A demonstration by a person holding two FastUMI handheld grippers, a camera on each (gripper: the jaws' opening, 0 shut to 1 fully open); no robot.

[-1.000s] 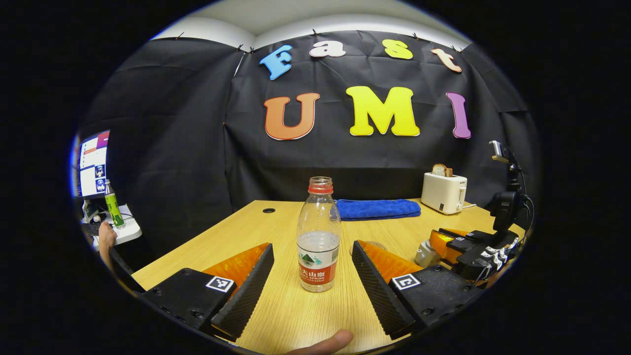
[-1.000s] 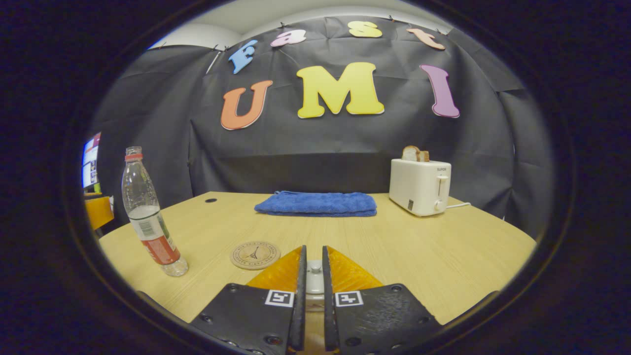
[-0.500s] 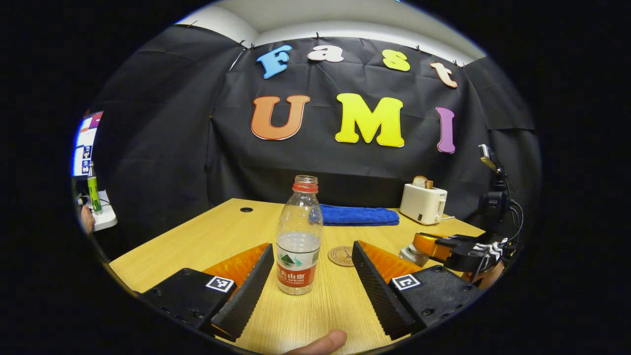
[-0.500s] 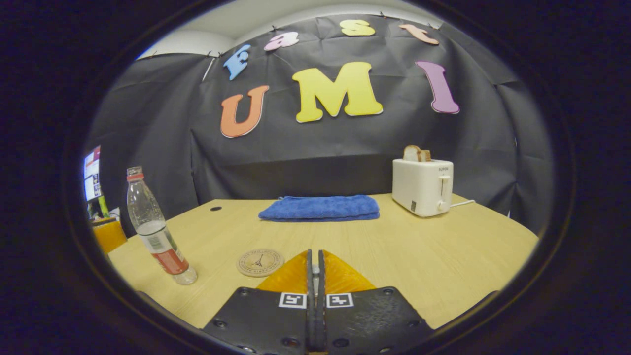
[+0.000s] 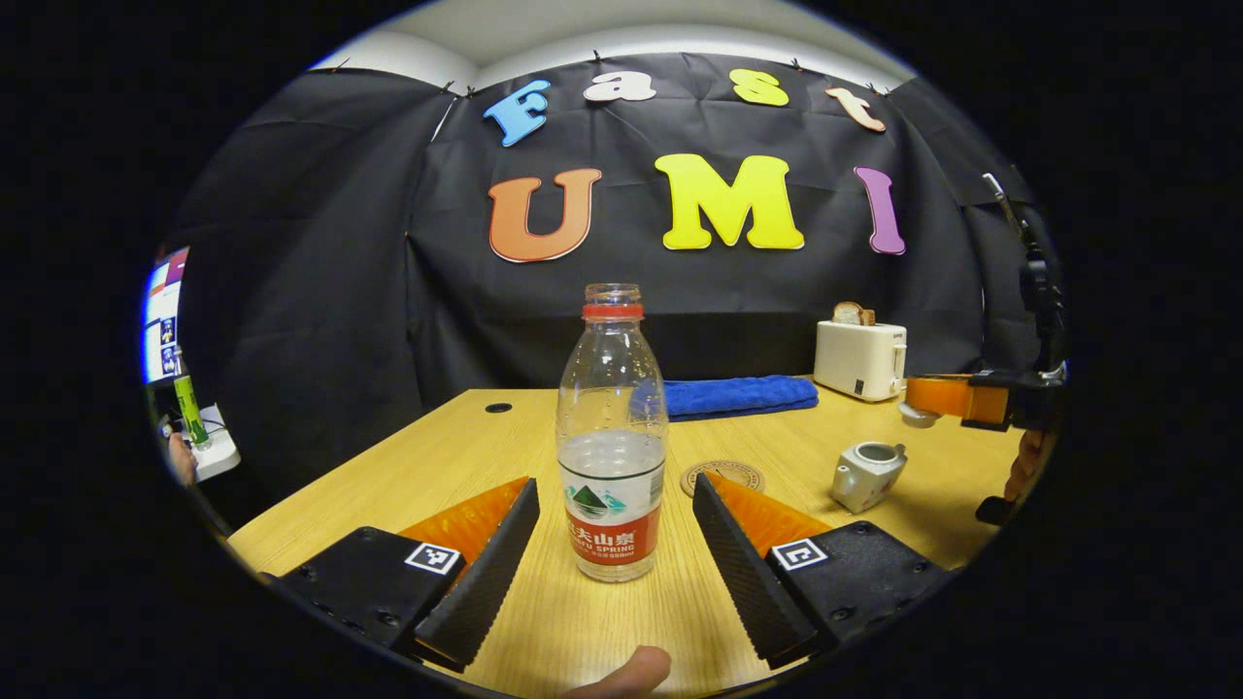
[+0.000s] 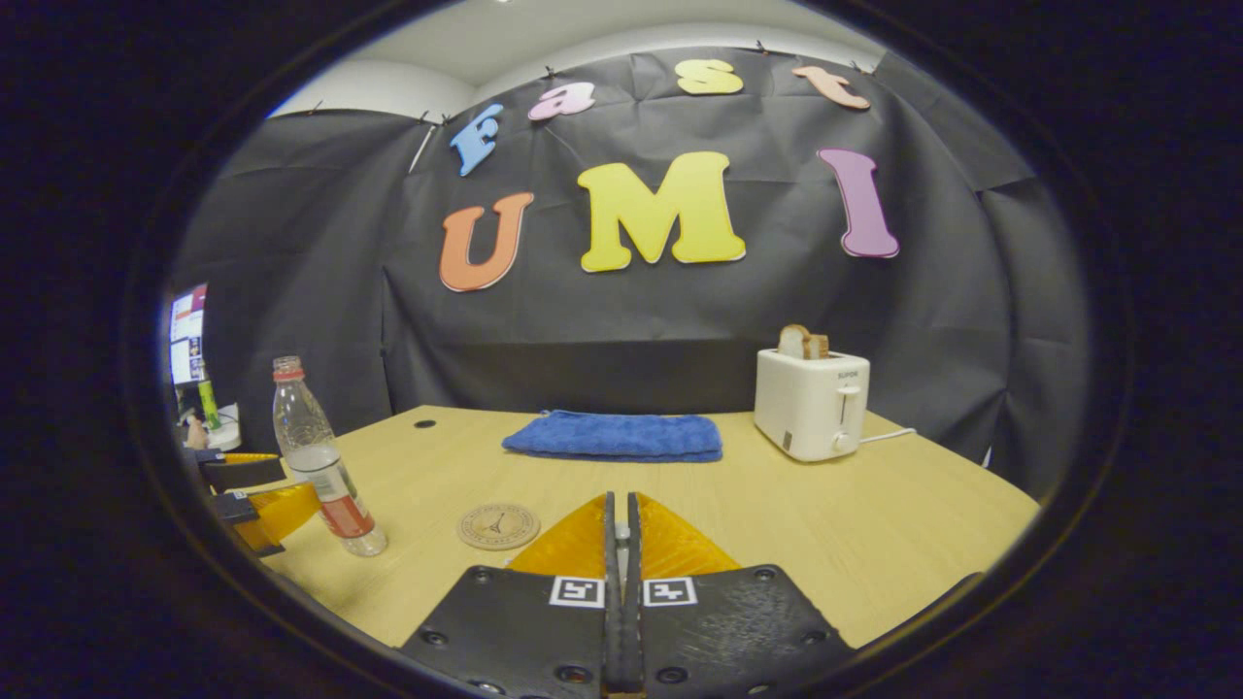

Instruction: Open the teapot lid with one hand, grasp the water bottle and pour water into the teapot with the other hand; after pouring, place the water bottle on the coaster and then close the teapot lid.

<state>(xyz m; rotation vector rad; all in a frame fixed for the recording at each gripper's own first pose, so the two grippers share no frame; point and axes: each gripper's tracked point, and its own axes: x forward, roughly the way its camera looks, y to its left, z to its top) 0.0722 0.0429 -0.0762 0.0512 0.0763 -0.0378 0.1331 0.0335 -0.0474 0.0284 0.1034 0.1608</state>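
A clear water bottle (image 5: 612,456) with a red label and no cap stands on the wooden table (image 5: 437,466), partly filled. My left gripper (image 5: 615,483) is open, one finger on each side of the bottle, neither touching it. The small grey teapot (image 5: 867,474) sits to the right with its top uncovered. Above it my right gripper (image 5: 918,400) holds the teapot lid (image 5: 917,416) in the air. In the right gripper view the right gripper (image 6: 620,500) is shut on the lid's knob. The round coaster (image 5: 722,477) lies between bottle and teapot. The bottle (image 6: 325,466) and coaster (image 6: 498,525) lie left of the shut fingers.
A folded blue towel (image 5: 738,396) lies at the back of the table, a white toaster (image 5: 860,359) with bread to its right. A thumb (image 5: 621,675) shows at the bottom edge. A side desk with a monitor (image 5: 160,316) stands far left.
My right gripper shut on the lid and rose with it, leaving the teapot uncovered. My left gripper drew a little closer to the bottle, fingers still apart.
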